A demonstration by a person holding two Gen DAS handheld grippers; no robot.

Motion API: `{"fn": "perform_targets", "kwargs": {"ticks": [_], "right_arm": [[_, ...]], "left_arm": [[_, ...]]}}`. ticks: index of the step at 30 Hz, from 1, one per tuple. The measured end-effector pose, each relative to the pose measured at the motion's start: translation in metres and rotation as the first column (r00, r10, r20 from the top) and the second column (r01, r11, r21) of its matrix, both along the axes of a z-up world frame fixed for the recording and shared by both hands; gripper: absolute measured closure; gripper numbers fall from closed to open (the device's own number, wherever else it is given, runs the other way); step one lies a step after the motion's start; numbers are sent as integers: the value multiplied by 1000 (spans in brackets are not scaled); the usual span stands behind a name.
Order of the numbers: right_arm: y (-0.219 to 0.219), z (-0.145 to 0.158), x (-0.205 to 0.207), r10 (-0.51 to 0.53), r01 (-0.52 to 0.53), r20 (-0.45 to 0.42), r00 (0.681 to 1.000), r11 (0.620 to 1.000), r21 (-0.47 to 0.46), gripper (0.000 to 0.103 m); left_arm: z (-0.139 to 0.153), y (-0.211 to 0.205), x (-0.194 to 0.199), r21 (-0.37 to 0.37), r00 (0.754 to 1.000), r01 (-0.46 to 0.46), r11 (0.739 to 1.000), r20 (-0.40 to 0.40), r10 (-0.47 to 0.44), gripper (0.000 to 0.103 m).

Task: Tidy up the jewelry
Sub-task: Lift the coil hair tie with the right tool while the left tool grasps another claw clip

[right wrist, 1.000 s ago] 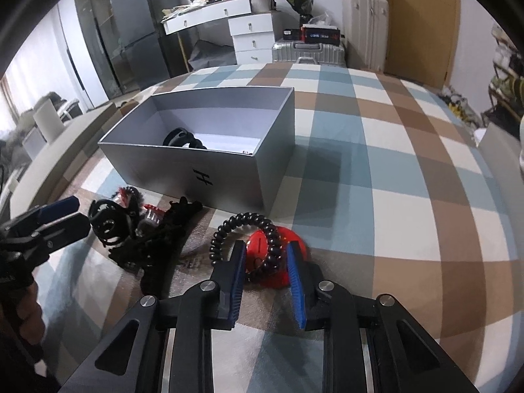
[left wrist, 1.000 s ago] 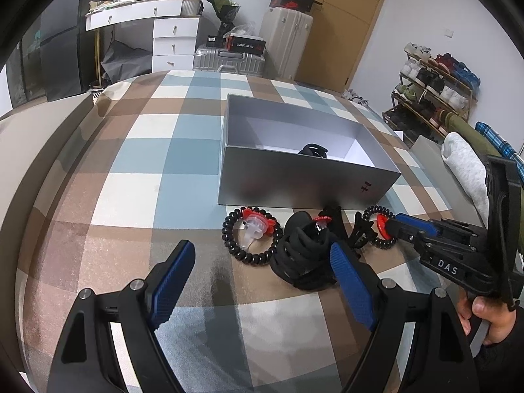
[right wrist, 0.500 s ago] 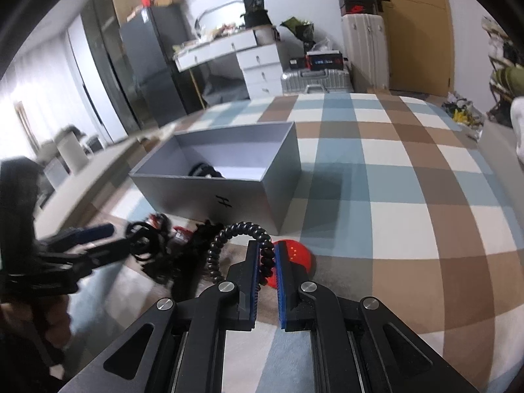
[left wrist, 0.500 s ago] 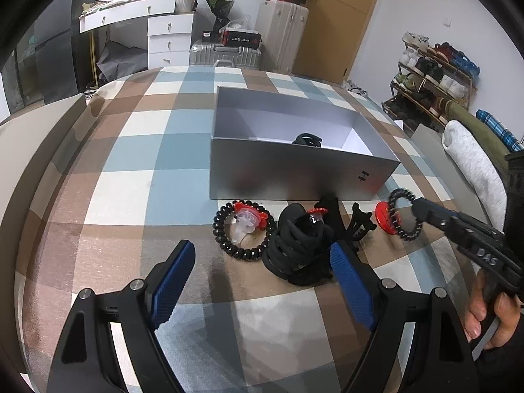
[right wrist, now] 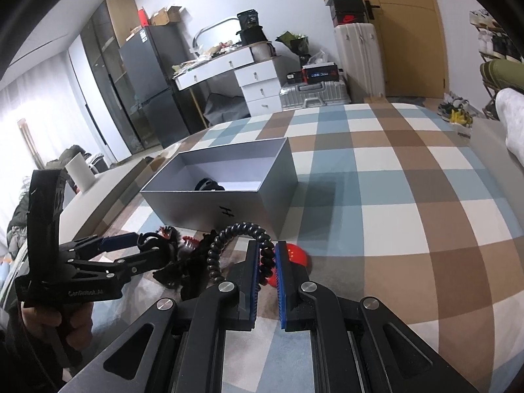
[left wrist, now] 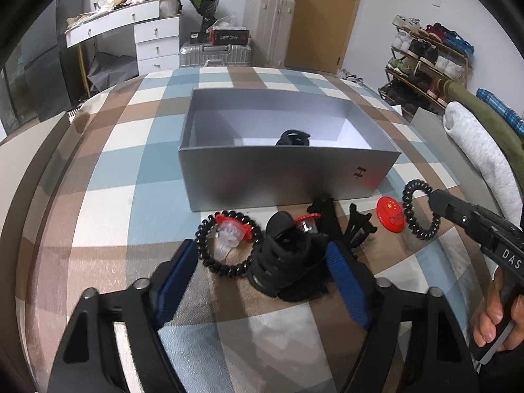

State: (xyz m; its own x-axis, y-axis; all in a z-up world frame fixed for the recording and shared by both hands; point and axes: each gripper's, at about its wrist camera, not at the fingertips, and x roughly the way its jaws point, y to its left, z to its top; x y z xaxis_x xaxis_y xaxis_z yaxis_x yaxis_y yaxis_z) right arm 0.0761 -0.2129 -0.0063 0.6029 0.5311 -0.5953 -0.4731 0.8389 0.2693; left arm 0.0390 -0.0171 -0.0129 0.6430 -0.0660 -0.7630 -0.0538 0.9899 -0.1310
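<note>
Nearest the right wrist camera, the right gripper (right wrist: 266,262) has its blue pads pressed onto a black coil bracelet (right wrist: 240,239), lifted clear of the checked bedspread (right wrist: 393,196); the loop arcs up and to the left of the fingers. Directly under it a red round badge (left wrist: 389,213) lies flat on the cloth. In the left wrist view, the left gripper (left wrist: 262,262) hovers with its jaws spread wide and holding nothing, above a bundle of black hair ties (left wrist: 288,262) and a second black coil bracelet (left wrist: 229,245) that rings a clear clip with red trim (left wrist: 231,232). A black claw clip (left wrist: 358,226) sits between that bundle and the badge. Behind this row, toward the middle of the bedspread, stands the open grey box (left wrist: 288,177), with one dark item (left wrist: 293,137) resting inside by its near wall.
</note>
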Motion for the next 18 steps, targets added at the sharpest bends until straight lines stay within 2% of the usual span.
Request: {"fn": "perform_targets", "kwargs": {"ticks": [3, 5, 10, 18], "right_arm": [[1, -1, 0, 4, -4, -3, 1000, 1000, 2, 94], [2, -1, -1, 6, -6, -2, 1000, 1000, 0, 94], [1, 0, 0, 2, -2, 1, 1000, 1000, 6, 94], [-1, 3, -2, -4, 4, 8, 1000, 1000, 9, 94]], "left_arm": [[0, -1, 1, -10, 1000, 15, 1000, -4, -15, 45], [1, -2, 1, -6, 1000, 15, 1000, 2, -15, 49], [3, -4, -1, -33, 999, 37, 999, 17, -36, 75], [9, -3, -4, -36, 998, 33, 999, 57, -31, 75]]}}
